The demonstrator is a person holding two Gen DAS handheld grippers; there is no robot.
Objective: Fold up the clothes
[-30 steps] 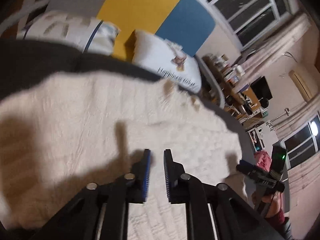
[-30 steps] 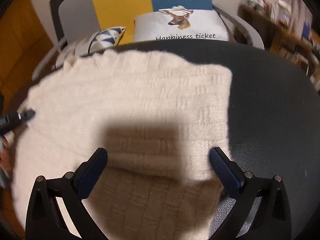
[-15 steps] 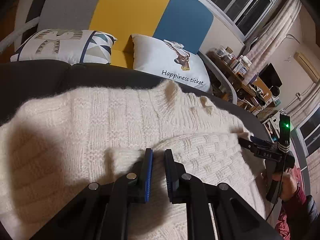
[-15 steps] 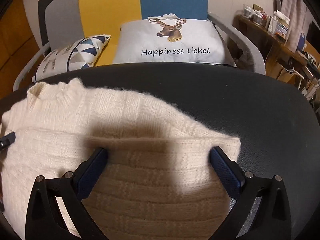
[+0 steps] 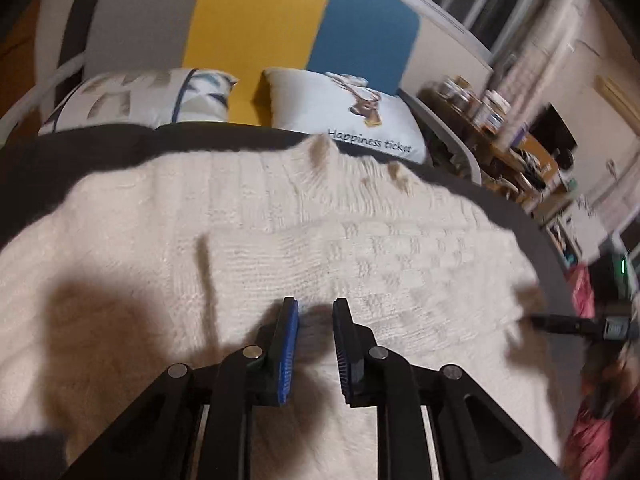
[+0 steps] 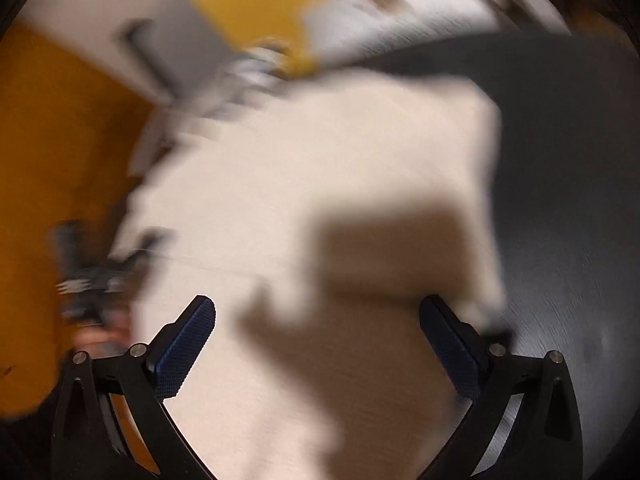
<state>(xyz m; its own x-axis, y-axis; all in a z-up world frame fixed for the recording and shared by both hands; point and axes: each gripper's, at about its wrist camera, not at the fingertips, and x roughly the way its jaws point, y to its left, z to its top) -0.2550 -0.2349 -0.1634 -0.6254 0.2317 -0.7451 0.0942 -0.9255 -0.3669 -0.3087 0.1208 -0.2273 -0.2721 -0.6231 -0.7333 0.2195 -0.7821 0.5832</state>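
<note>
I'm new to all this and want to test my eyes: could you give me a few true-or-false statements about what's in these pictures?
1. The sweater is cream. True.
2. It lies on a wooden floor. False: it lies on a dark surface.
3. The right gripper stands wide open. True.
4. The left gripper has cloth clamped in it. False: its jaws are opening, nothing between them, above the sweater.
5. The deer pillow sits on the sweater. False: it is behind it.
</note>
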